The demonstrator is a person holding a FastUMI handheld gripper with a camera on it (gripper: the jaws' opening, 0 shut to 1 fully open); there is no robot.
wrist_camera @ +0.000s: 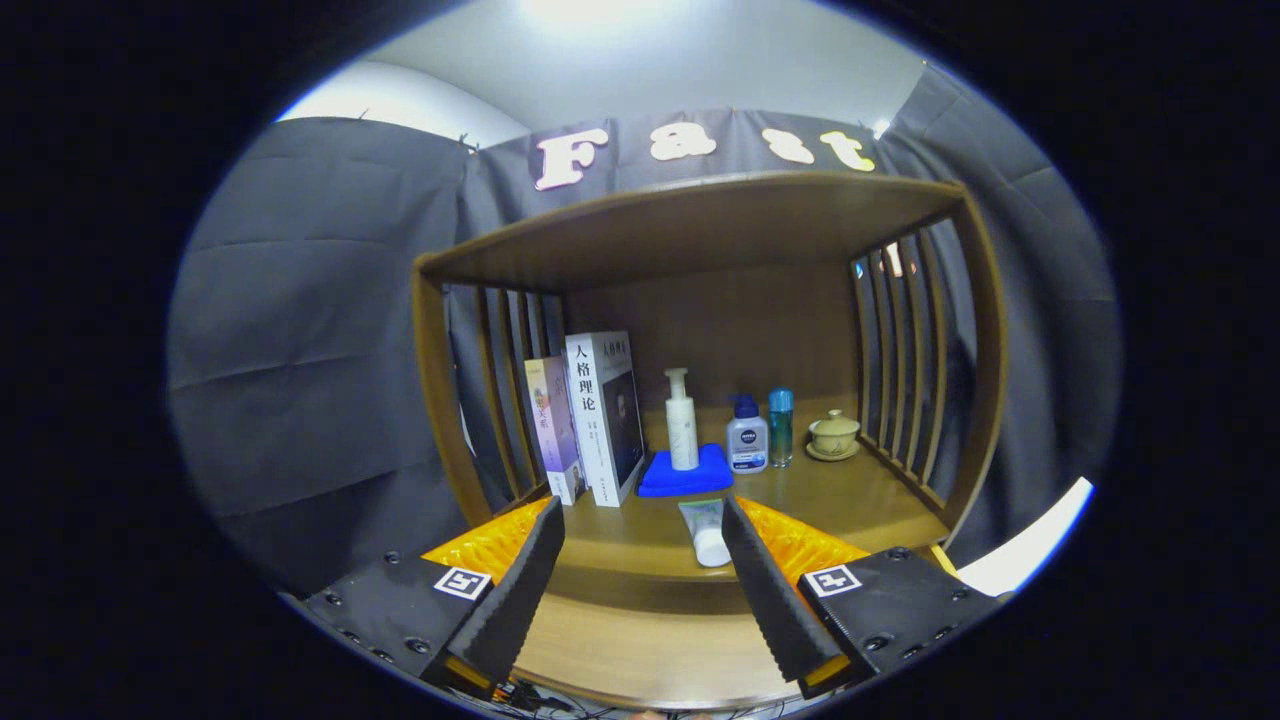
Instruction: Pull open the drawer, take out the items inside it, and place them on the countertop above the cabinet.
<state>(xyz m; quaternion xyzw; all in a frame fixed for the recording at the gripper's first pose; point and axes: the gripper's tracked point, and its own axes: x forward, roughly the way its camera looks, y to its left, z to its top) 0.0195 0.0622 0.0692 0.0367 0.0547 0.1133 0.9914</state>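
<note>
My gripper (640, 510) is open, its two black fingers spread wide over the front of the wooden countertop (860, 500). A white and pale green tube (705, 530) lies flat on the countertop between the fingertips, close to the right finger (765, 580), cap toward me. The left finger (520, 585) is well clear of the tube, and nothing is gripped. Below the countertop's front edge a paler wooden surface (640, 650) shows between the fingers; I cannot tell whether it is the drawer.
Beyond the fingers, two upright books (590, 420) stand at the left. A white pump bottle (682, 420) stands on a blue pad (685, 475). Right of it are a small pump bottle (747, 435), a teal bottle (780, 425) and a lidded cup (833, 435). Slatted sides and a shelf (700, 225) enclose the countertop.
</note>
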